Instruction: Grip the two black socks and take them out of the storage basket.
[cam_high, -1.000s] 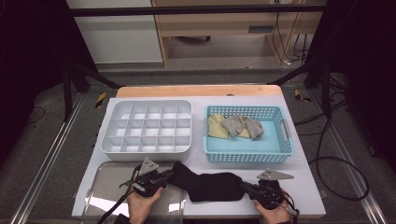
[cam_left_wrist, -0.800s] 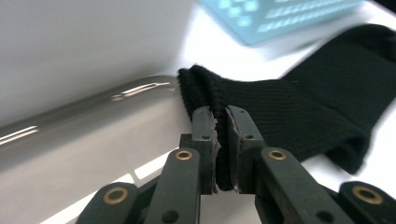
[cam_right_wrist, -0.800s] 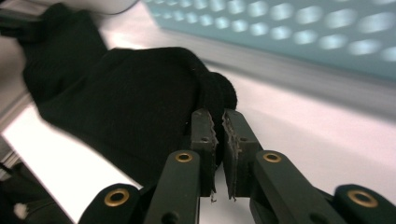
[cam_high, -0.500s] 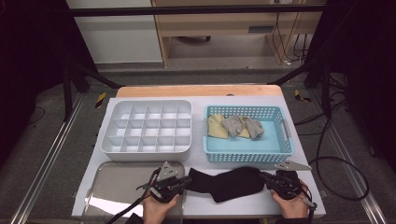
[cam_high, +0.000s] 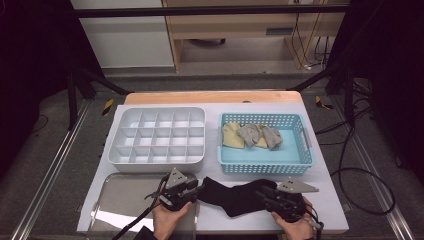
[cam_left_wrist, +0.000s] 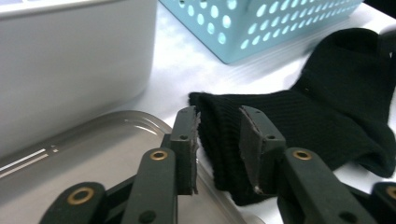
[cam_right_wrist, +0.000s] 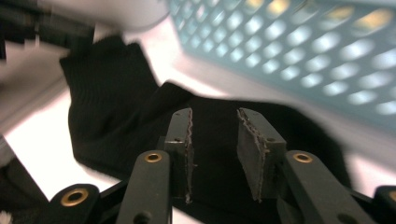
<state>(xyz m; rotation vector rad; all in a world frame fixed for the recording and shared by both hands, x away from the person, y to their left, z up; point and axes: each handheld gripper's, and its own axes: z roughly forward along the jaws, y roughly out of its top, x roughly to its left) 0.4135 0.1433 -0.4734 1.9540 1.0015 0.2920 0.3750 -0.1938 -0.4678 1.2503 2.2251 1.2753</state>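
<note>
The counter (cam_high: 320, 210) carries, at its far side, a white compartment organiser (cam_high: 157, 137) beside a blue basket (cam_high: 265, 162) that holds pale socks (cam_high: 252, 135), apparently awaiting sorting. A steel tray (cam_high: 120, 200) lies at the near left. A black sock (cam_high: 235, 196) lies flat between tray and basket, one end overlapping the tray's edge, likely spread out for folding. The left claw (cam_left_wrist: 218, 140) straddles the sock's cuff and the right claw (cam_right_wrist: 214, 140) its other end; both have just been opening, pads clear of the fabric, releasing it.
</note>
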